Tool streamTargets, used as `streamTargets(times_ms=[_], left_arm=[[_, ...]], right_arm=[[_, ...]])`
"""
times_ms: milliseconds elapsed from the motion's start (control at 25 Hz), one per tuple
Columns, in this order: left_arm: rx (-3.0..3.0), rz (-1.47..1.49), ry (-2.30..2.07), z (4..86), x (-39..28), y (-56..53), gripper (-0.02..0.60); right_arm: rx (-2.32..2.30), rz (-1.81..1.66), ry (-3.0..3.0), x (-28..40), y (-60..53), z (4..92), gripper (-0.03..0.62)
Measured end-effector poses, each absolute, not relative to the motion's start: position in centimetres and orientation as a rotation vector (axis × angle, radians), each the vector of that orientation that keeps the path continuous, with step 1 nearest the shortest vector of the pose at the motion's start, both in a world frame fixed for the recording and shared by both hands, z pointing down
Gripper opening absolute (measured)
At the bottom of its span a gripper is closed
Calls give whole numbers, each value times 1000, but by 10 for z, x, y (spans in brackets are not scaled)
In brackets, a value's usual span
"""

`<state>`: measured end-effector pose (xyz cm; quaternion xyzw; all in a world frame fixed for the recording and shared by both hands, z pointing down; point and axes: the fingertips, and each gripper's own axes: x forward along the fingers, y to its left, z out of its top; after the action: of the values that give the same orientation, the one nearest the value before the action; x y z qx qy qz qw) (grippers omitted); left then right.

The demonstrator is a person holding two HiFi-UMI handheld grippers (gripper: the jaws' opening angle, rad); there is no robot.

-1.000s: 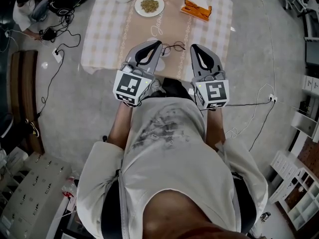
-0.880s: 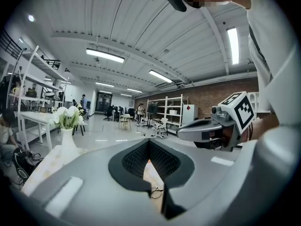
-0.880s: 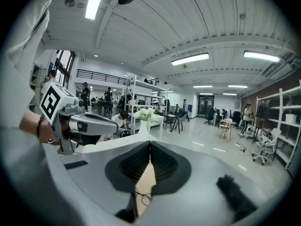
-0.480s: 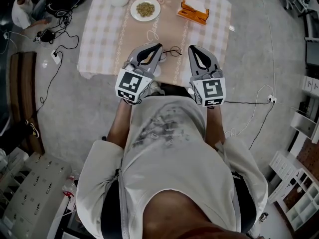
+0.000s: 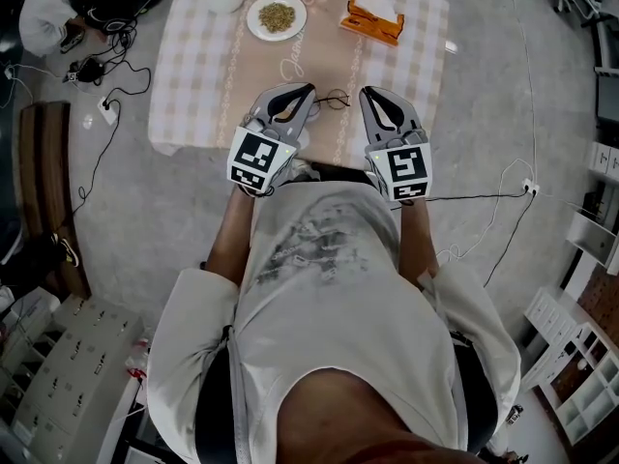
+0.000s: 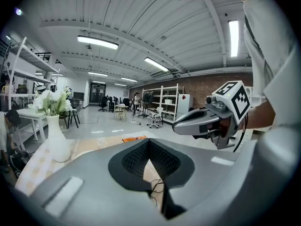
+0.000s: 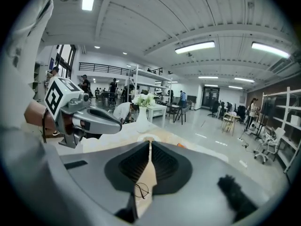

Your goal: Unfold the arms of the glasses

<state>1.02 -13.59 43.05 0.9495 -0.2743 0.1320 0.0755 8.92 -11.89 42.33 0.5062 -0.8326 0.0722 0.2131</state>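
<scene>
thin wire glasses [image 5: 335,98], frame centre: likely light, fragile; pinch a temple. left gripper [image 5: 306,92], right gripper [image 5: 368,96] pressed together, empty.

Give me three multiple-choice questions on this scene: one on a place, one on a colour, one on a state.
1. Where are the glasses? A. on the table, between the left gripper and the right gripper; B. clamped in the left gripper; C. clamped in the right gripper.
2. What colour is the tissue box at the table's far side? A. blue; B. orange; C. green.
3. How do the two grippers' jaws stand? A. both wide open; B. one open, one shut; C. both shut.
Answers: 1A, the head view shows them lying on the cloth between the tips. 2B, its sides are orange. 3C, each gripper view shows its jaws together.
</scene>
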Motion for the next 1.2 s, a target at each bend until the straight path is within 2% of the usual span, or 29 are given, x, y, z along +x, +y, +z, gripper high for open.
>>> streamTargets(times_ms=[1200], left_arm=[[2776, 697, -674, 515, 31, -154, 28]], right_arm=[[1259, 296, -2257, 98, -146, 486, 64]])
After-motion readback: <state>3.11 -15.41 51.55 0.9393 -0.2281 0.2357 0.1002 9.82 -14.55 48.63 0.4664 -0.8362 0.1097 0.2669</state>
